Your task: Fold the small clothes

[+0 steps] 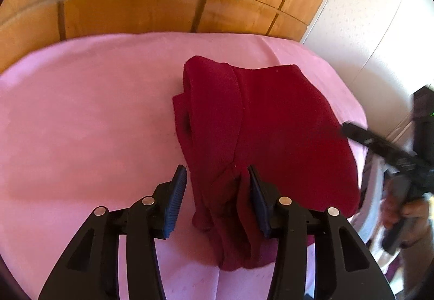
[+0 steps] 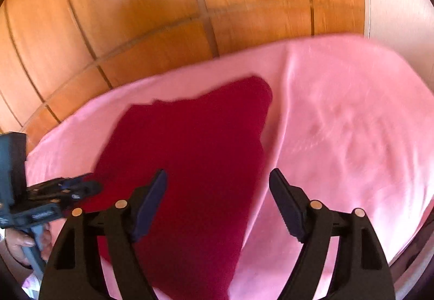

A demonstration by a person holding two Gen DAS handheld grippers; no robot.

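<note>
On pink sheet [image 1: 81, 115], before wood panels [image 1: 135, 12]: red garment [image 1: 271, 120], partly folded. Left gripper [image 1: 217, 177] part open, bunched near edge between jaws, unpinched. Right gripper [image 2: 218, 177] wide open over garment, empty.

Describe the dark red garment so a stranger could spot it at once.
Find the wood-panelled wall, then the pink sheet spread below it. The dark red garment lies folded there, the only dark thing on the sheet, its bunched end between the left tongs.

A bench [image 1: 81, 123] draped in a pink cloth [image 2: 339, 123] is carrying a dark red folded garment [image 1: 271, 123], lying toward three o'clock in the left wrist view.
</note>
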